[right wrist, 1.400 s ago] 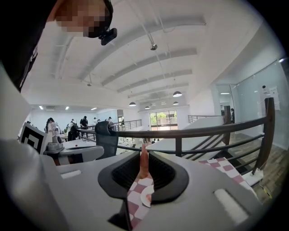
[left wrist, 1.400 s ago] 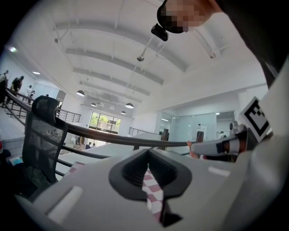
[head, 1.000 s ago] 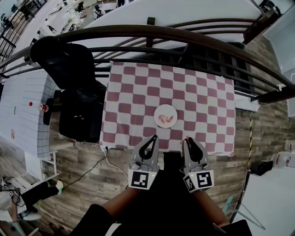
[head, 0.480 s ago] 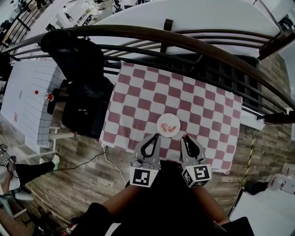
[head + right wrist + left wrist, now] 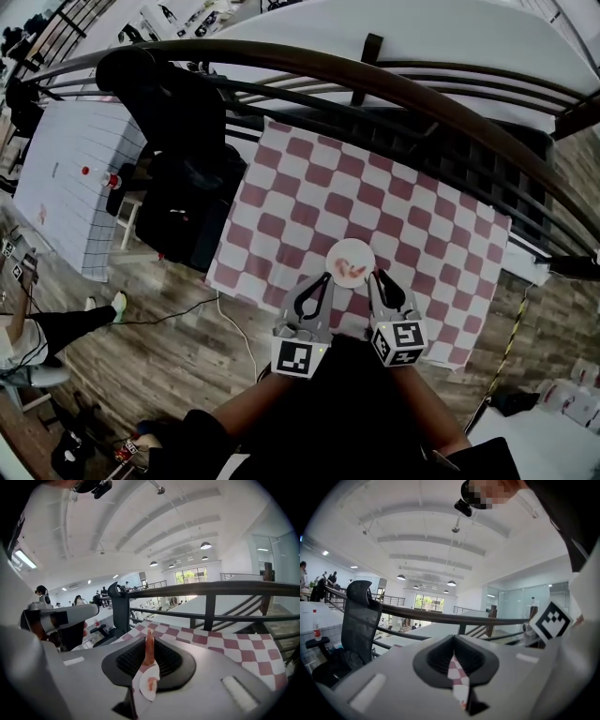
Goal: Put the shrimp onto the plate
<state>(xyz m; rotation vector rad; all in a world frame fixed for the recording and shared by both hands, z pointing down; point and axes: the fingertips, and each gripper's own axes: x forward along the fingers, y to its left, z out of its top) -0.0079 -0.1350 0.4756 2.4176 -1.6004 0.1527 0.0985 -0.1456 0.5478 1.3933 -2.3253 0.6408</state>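
Observation:
A small white plate (image 5: 362, 250) sits near the front edge of the red-and-white checked cloth (image 5: 309, 187). Pink shrimp (image 5: 344, 272) lie on it. My left gripper (image 5: 317, 279) is just left of the plate's near rim, my right gripper (image 5: 380, 277) just right of it. Both are shut and hold nothing. In the left gripper view the left gripper (image 5: 453, 645) shows only checked cloth through the thin slit between its jaws. In the right gripper view the right gripper (image 5: 149, 637) shows the plate (image 5: 142, 689) and a shrimp (image 5: 151, 682) through its slit.
A dark curved railing (image 5: 394, 84) runs behind the table. A black office chair (image 5: 178, 178) stands against the table's left side. Further left is a white gridded table (image 5: 66, 169) with a small bottle. A cable (image 5: 230, 323) trails over the wood floor.
The head view has swung and tilted. The plate now lies closer to both grippers' tips than a second ago. Both grippers stay shut, side by side.

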